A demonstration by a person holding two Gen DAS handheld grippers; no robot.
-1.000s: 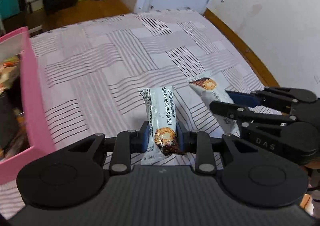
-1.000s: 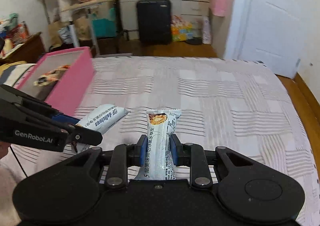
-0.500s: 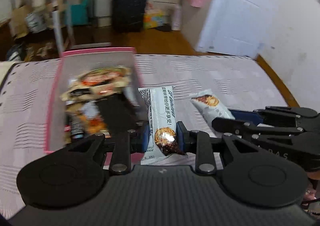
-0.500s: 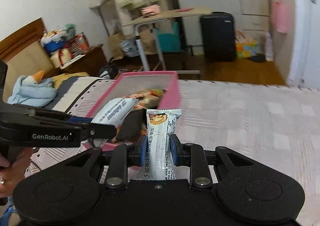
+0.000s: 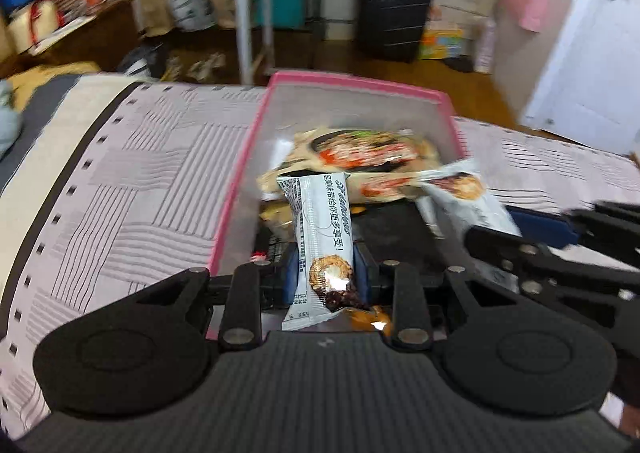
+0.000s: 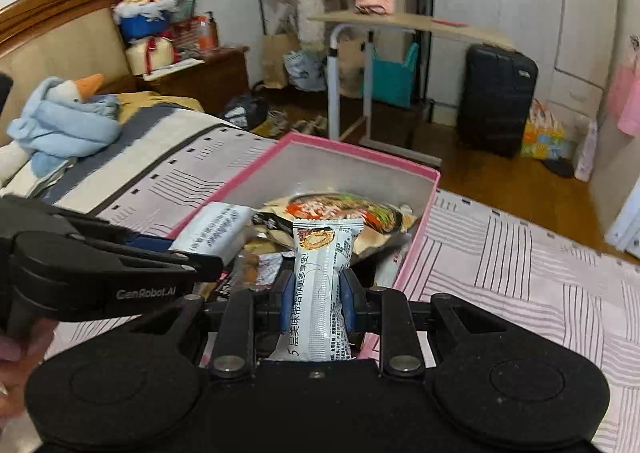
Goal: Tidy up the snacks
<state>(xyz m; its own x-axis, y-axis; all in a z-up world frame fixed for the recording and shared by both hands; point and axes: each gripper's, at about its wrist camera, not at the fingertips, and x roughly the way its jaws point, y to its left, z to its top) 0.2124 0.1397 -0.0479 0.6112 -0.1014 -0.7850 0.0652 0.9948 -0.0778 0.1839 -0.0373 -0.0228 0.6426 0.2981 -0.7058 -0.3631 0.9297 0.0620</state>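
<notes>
The left gripper (image 5: 325, 277) pinches one biscuit pack (image 5: 323, 229) and the right gripper (image 6: 316, 303) another biscuit pack (image 6: 323, 285), both above the pink box (image 6: 416, 249) at 12 o'clock. Releasing together, the packs could collide and one might slide over the rim onto the bed (image 5: 132, 181).

"GenRobot.AI" on left tool (image 6: 200, 265); "5" on wafer pack (image 6: 322, 289).

Cluttered bedroom, daylight

A black suitcase (image 6: 496, 99) stands on the wooden floor (image 6: 520, 189) beside a white-legged desk (image 6: 408, 29); wooden headboard (image 6: 60, 33) at left.
</notes>
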